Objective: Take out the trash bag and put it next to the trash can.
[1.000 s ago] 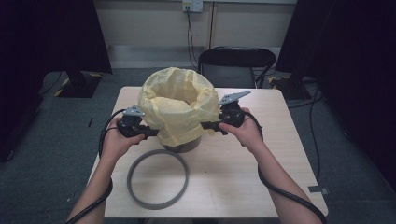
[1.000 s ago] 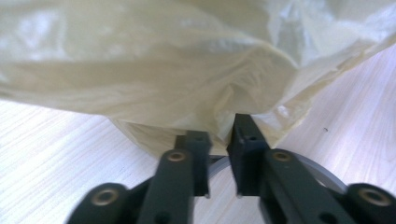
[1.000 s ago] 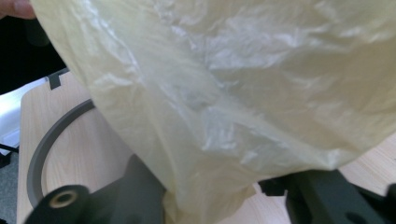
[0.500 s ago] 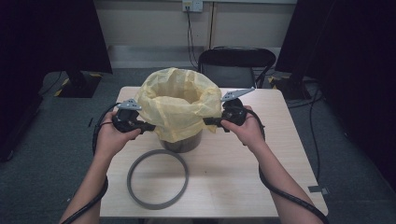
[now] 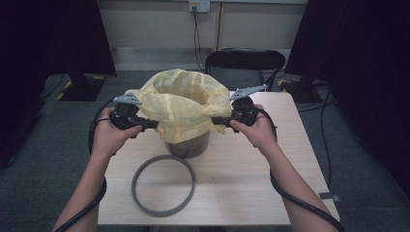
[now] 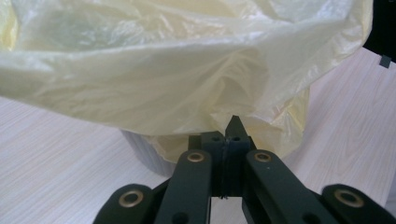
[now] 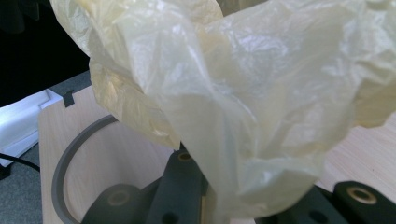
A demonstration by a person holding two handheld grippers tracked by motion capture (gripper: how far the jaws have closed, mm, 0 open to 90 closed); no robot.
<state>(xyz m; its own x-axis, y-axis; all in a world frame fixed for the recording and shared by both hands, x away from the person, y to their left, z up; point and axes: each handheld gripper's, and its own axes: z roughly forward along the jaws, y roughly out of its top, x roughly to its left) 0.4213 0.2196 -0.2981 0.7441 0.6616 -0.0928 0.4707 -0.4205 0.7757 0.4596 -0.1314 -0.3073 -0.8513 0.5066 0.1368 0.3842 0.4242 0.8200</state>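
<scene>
We are clamping the left gripper (image 5: 151, 124) on the thin, crinkled edge of the yellow plastic bag (image 5: 186, 104), its black jaws pinched together on the film. We are also gripping the bag's opposite edge with the right gripper (image 5: 217, 120), the wrinkled, translucent film draping over its jaws. The bag is sitting at the centre of the frame, billowing open and hanging over a round dark bin (image 5: 189, 147) on the pale wooden table (image 5: 251, 183). A flat grey ring (image 5: 163, 184) is lying lower left of the bin.
</scene>
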